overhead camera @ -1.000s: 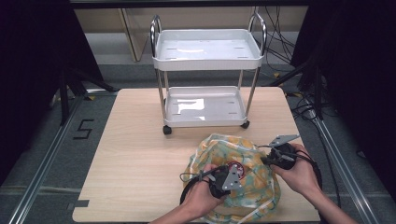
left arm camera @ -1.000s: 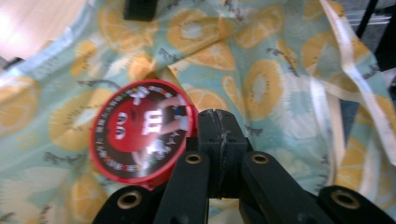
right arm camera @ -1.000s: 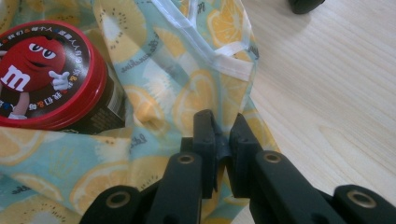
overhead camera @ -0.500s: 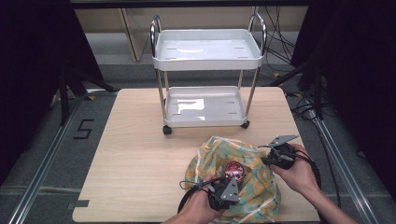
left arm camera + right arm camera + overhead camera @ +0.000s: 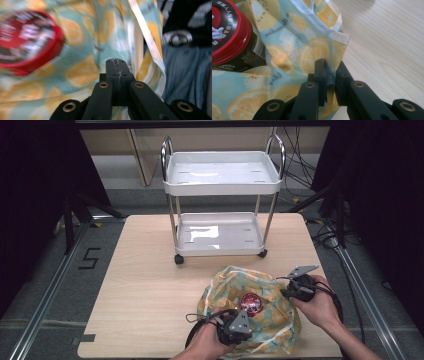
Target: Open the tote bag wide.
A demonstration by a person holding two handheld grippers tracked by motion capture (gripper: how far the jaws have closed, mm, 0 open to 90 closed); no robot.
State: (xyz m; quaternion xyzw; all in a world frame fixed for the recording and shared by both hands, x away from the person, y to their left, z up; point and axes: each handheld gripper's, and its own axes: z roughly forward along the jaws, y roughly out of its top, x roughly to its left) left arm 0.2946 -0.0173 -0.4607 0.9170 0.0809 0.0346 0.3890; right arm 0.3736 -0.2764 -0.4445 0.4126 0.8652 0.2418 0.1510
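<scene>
Item: lemon-print turquoise cloth bag (image 5: 270, 320), near right corner of light wooden desk (image 5: 145, 285), red-lidded round tin (image 5: 250, 303) inside. Left gripper (image 5: 116, 65) and right gripper (image 5: 329, 68) each clenched on fabric. Advice: lift both edges evenly, keeping tin upright.

The left gripper (image 5: 117, 65) rose from the bottom edge with its two black jaws pressed flat together, only a thin seam between them. Whether any fabric was pinched there could not be told. Behind them spread a lemon-print cloth (image 5: 85, 67), pale blue with orange-yellow slices, blurred. A red-lidded can (image 5: 26, 42) sat on the cloth at the upper left, its label unreadable. A pale hem of the cloth ran diagonally on the right, and beyond it showed blue denim (image 5: 186, 70)
</scene>
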